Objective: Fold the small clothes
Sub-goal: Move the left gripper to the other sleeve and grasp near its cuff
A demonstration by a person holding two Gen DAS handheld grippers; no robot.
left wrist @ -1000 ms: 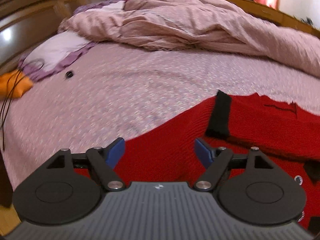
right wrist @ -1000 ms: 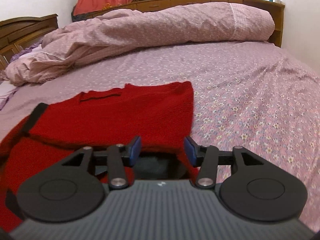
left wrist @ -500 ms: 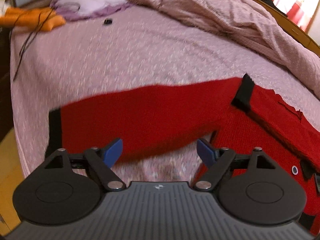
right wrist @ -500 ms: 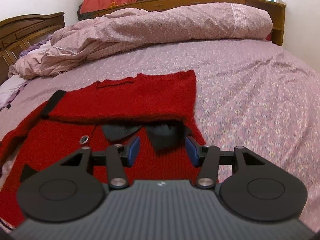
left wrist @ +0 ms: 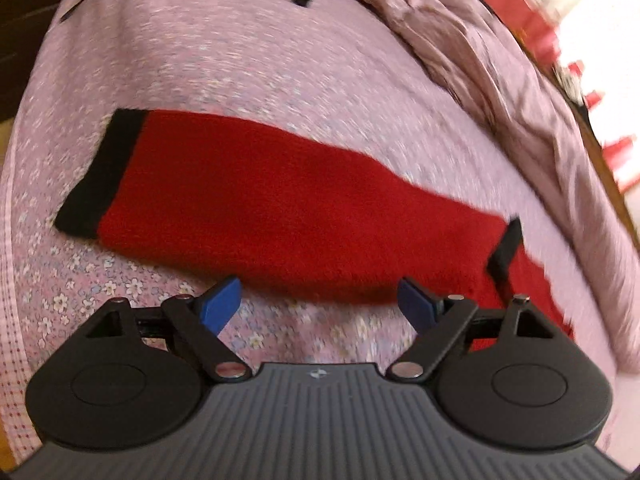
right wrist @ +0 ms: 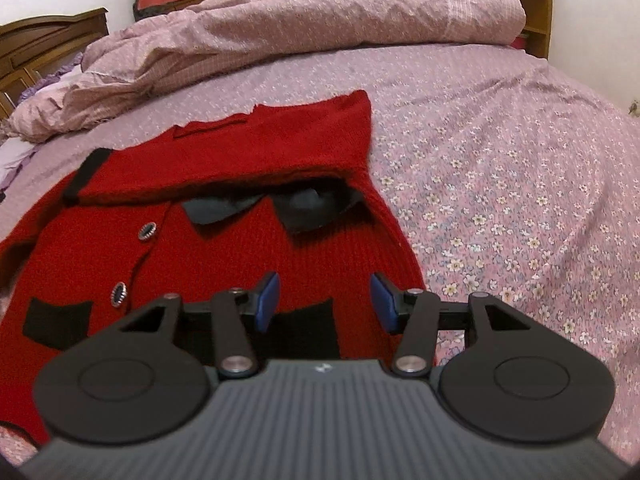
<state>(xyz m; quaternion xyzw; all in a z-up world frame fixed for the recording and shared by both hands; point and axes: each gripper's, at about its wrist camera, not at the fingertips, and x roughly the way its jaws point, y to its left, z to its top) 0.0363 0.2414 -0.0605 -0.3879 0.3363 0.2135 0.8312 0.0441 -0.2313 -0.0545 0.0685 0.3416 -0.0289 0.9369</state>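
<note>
Both grippers hover with fingers spread wide and nothing between them. The left gripper (left wrist: 318, 306) sits just short of the near edge of the outstretched sleeve (left wrist: 288, 204), which lies flat across the flowered bed (left wrist: 240, 56), its black cuff (left wrist: 100, 176) at the far left. The right gripper (right wrist: 324, 300) hangs over the red cardigan (right wrist: 256, 256), whose other sleeve already lies folded across the chest above the dark collar (right wrist: 304, 210).

The step in hand looks like folding this second sleeve in. To do it well, pinch the sleeve near the cuff, catching both knit layers, lift only enough to clear the bed, and lay it straight across the body, parallel to the first. The right gripper can pin the shoulder. Beyond lies the rumpled duvet (right wrist: 304, 20).
</note>
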